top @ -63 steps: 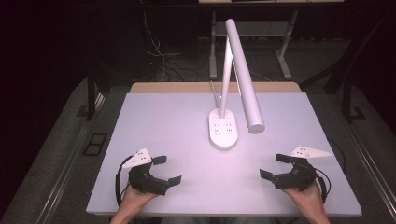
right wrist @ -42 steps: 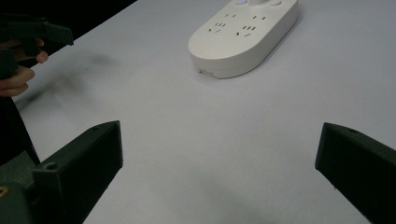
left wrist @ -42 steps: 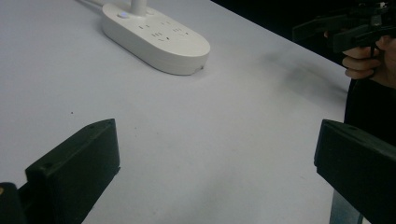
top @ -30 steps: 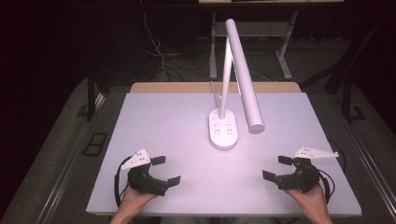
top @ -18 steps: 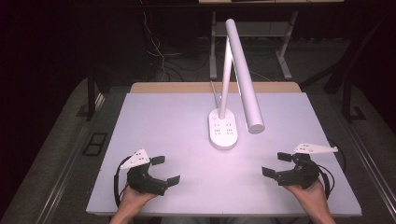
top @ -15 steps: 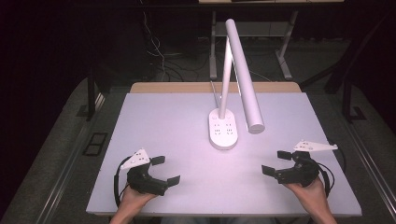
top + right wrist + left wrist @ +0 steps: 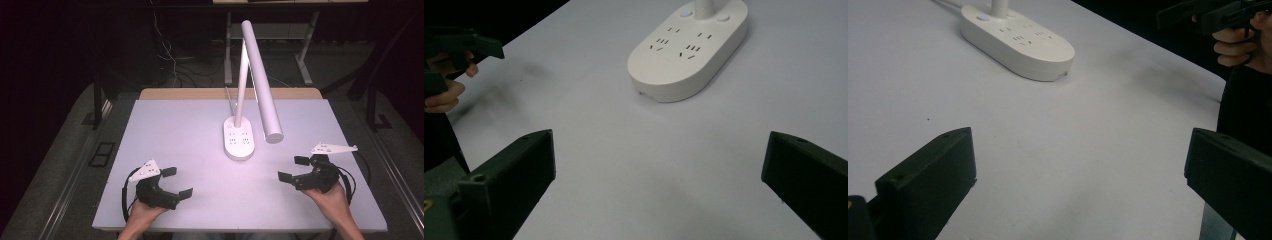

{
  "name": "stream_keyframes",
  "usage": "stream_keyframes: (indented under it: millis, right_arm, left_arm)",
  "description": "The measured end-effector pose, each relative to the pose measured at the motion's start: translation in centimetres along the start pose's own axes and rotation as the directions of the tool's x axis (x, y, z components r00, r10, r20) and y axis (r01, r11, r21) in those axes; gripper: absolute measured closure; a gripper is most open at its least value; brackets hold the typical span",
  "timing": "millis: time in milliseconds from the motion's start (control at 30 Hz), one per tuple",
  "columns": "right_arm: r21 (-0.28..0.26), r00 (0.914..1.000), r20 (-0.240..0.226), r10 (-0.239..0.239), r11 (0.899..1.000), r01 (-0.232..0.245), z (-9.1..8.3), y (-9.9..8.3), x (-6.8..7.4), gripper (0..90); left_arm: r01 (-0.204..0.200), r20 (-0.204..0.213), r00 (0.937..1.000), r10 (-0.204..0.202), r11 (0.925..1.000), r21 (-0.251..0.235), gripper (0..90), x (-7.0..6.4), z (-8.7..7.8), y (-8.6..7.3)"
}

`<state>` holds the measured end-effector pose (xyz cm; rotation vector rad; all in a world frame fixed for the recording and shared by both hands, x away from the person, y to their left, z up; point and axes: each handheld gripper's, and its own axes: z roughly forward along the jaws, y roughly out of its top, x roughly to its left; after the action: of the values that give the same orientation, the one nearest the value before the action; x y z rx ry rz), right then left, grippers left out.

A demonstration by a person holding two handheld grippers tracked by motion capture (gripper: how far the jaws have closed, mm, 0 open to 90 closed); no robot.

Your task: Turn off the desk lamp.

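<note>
A white desk lamp stands on the white table (image 7: 175,130), its oval base (image 7: 238,140) carrying several sockets and its long tubular head (image 7: 262,85) slanting out over the table. My left gripper (image 7: 178,182) rests near the front left, open and empty. At the front right, my right gripper (image 7: 292,168) is also open and empty, pointing left toward the base. The left gripper view has my left gripper (image 7: 1080,185) with jaws wide apart and the lamp base (image 7: 1015,40) beyond. In the right gripper view, my right gripper (image 7: 659,185) is equally wide before the lamp base (image 7: 689,47).
The lamp's upright stem (image 7: 241,80) rises from the back of the base. A wooden strip (image 7: 225,93) borders the table's far edge, with cables and desk legs in the dark behind. The other gripper (image 7: 1208,12) and the hand (image 7: 1243,45) holding it appear across the table.
My right gripper dipped toward the person, then moved forward and slightly up again, still open. The left gripper and the lamp have stayed put.
</note>
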<state>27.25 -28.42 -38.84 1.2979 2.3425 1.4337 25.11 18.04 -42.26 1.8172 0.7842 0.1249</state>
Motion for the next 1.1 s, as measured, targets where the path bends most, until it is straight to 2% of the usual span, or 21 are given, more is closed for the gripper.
stream_keyframes:
  millis: [400,867,1100]
  right_arm:
    - [0.007,0.9994,-0.002,-0.033,0.999,0.033,0.4,2.4,0.1,0.8]
    - [0.023,0.9988,0.005,-0.048,0.999,0.048,1.9,5.1,-0.4,0.8]
    - [0.04,0.997,0.017,-0.075,0.996,0.074,3.0,6.4,-0.8,0.8]
  left_arm:
    - [0.003,0.001,1.0,-0.003,1.0,0.001,0.0,0.0,0.0,0.0]
    - [0.007,-0.002,1.0,-0.007,1.0,0.0,0.0,0.0,0.0,0.0]
    - [0.005,0.0,1.0,-0.005,1.0,0.002,0.0,0.0,0.1,0.0]
